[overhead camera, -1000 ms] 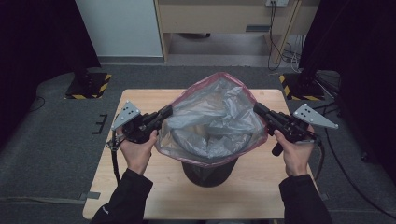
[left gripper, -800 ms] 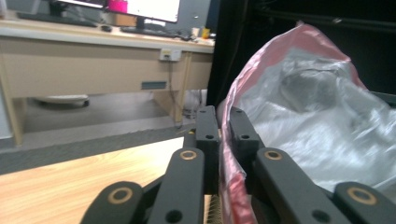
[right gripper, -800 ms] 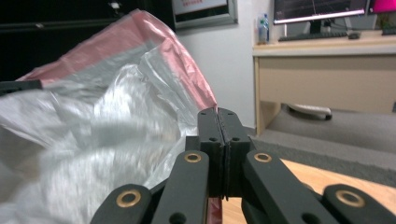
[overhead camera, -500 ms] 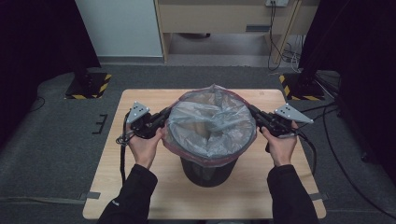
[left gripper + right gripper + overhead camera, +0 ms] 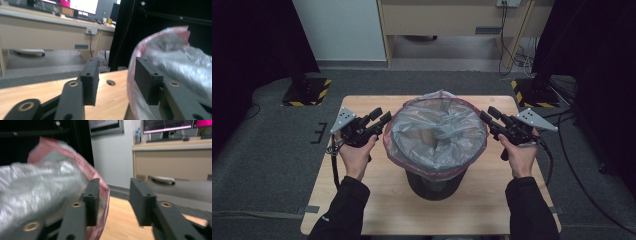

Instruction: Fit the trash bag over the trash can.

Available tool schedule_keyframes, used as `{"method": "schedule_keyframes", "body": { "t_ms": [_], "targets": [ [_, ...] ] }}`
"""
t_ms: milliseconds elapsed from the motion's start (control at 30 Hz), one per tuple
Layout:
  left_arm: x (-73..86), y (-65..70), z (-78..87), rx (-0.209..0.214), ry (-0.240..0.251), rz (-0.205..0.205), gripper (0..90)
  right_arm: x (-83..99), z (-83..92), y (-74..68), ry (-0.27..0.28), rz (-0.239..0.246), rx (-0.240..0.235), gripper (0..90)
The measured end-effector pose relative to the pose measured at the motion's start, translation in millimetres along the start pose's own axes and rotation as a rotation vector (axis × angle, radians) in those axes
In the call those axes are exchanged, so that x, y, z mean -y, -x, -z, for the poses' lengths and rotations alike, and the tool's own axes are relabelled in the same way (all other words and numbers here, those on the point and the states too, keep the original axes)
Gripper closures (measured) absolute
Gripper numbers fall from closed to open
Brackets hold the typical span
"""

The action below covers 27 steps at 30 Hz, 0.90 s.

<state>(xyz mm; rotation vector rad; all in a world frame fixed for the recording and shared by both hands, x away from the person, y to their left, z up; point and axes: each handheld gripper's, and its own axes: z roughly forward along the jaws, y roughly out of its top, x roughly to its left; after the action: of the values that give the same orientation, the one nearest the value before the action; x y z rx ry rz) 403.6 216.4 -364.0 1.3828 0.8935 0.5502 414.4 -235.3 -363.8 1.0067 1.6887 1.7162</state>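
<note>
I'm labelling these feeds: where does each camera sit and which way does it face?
High view: above the person's side, looking down on the table; forearms, both claws.
Left gripper view: on the left claw, jaws apart, facing the bag and a desk.
Right gripper view: on the right claw, facing bag, desk.
Shared: the bag's pink rim.

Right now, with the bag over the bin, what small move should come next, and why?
Probably draw both grippers outward from the bag. The left gripper and right gripper have just been opening and no longer pinch the pink edge, which is folded down around the bin rim, although the edge lies between each gripper's jaws.
</note>
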Motion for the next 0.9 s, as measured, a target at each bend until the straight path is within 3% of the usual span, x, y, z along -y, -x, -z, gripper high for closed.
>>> {"method": "schedule_keyframes", "body": {
  "t_ms": [133, 267, 400, 500, 567, 600, 700, 767, 833, 900],
  "targets": [
    [-12.2, -1.6, -4.2, 0.030, 0.020, -0.038, 47.5, -11.9, -2.4, 2.0, 0.038, -0.009, -0.035, 50.1],
    [-21.2, 2.3, -18.3, 0.080, 0.011, -0.075, 46.0, -24.8, -14.4, 2.4, 0.035, 0.041, -0.088, 46.8],
    [-25.5, 4.6, -36.1, 0.116, -0.014, -0.128, 44.9, -30.8, -28.5, 1.0, 0.029, 0.057, -0.158, 47.8],
    [-24.6, 3.9, -47.9, 0.143, -0.020, -0.139, 44.9, -32.0, -40.2, 0.1, 0.012, 0.063, -0.208, 50.4],
    [-22.4, 2.4, -55.6, 0.159, -0.036, -0.140, 45.6, -30.9, -46.6, 0.1, -0.011, 0.071, -0.237, 56.8],
    [-21.1, 1.7, -58.7, 0.166, -0.043, -0.134, 47.0, -29.7, -49.1, 0.4, -0.026, 0.072, -0.255, 59.5],
    [-16.8, -0.2, -65.5, 0.220, -0.048, -0.080, 62.5, -24.7, -52.6, 0.2, -0.042, 0.054, -0.286, 77.8],
    [-16.1, -0.4, -67.6, 0.237, -0.051, -0.065, 74.5, -21.6, -53.1, 0.2, -0.033, 0.037, -0.304, 87.4],
    [-16.4, 0.3, -69.9, 0.235, -0.079, -0.074, 84.8, -19.6, -54.5, 0.9, -0.024, 0.029, -0.303, 89.0],
    [-15.3, 1.1, -74.1, 0.222, -0.112, -0.081, 88.0, -18.8, -56.3, 2.6, -0.020, 0.016, -0.297, 89.1]
  ]
}}
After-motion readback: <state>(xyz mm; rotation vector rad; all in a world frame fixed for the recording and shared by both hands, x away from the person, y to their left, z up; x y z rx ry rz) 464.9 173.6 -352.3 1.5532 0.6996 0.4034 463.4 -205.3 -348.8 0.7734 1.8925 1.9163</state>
